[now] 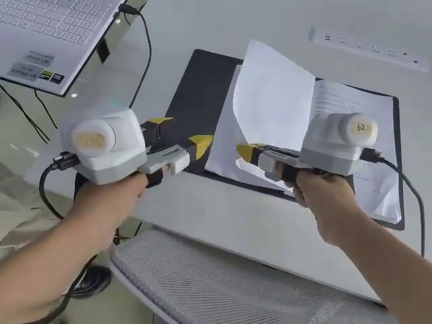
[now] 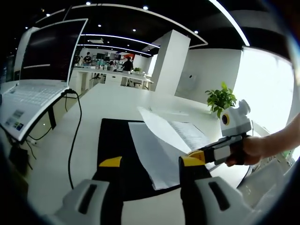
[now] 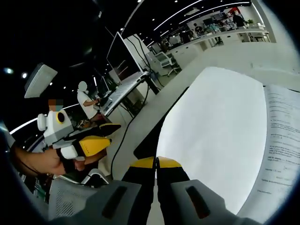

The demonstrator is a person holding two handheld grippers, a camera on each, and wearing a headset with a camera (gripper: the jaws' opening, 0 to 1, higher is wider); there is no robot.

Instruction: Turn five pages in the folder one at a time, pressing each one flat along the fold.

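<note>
While my right gripper (image 1: 244,153) pinches the lifted page (image 1: 270,101) mid-turn above the open folder (image 1: 196,94) on the bench (image 1: 270,223), my left gripper (image 1: 181,133) hangs wide open; pressing flat not yet done, tally unclear

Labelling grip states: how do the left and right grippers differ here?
Left gripper has its jaws open; right gripper has them shut. The left holds nothing, near the folder's black cover; the right pinches the lifted page at its lower edge. Both have yellow-tipped jaws.
</note>
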